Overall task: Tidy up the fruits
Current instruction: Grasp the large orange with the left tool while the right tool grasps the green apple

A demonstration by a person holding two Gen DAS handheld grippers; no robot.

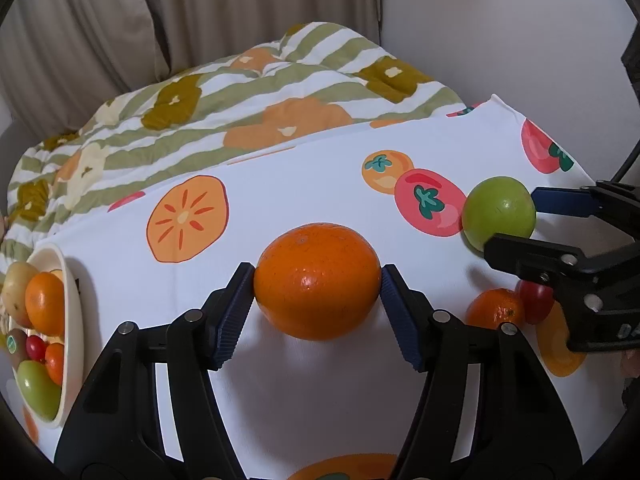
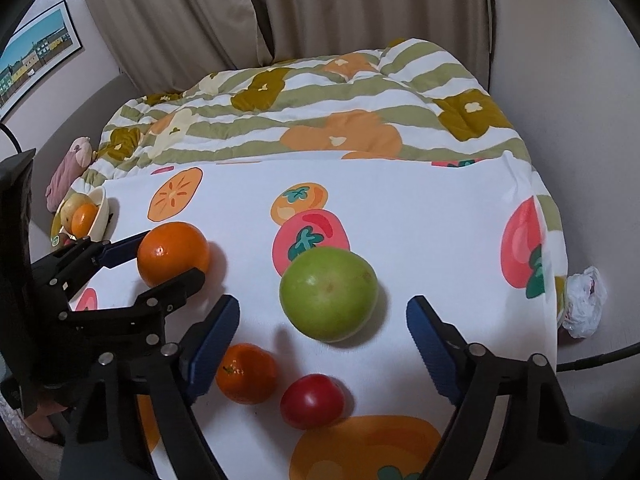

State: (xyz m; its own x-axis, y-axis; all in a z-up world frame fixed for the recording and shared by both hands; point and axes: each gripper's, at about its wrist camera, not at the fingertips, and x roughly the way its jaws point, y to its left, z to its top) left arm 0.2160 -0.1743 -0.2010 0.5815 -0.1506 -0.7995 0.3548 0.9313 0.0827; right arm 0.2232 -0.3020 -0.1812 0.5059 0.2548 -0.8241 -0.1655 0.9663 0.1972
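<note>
Left wrist: bowl [image 1: 74, 320] w/ mixed fruit, nr full.

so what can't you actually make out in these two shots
- Bowl, left wrist view: cut off by the left edge, so the full fruit count is hidden; in the right wrist view it is too small and partly behind the left tool.
- Small orange and red fruit, left wrist view: partly hidden behind the right tool.
- Underside of the big orange: not visible in either view.

Big orange [image 1: 317, 280] — clamped, on cloth; green apple [image 2: 329, 294] free.
</note>
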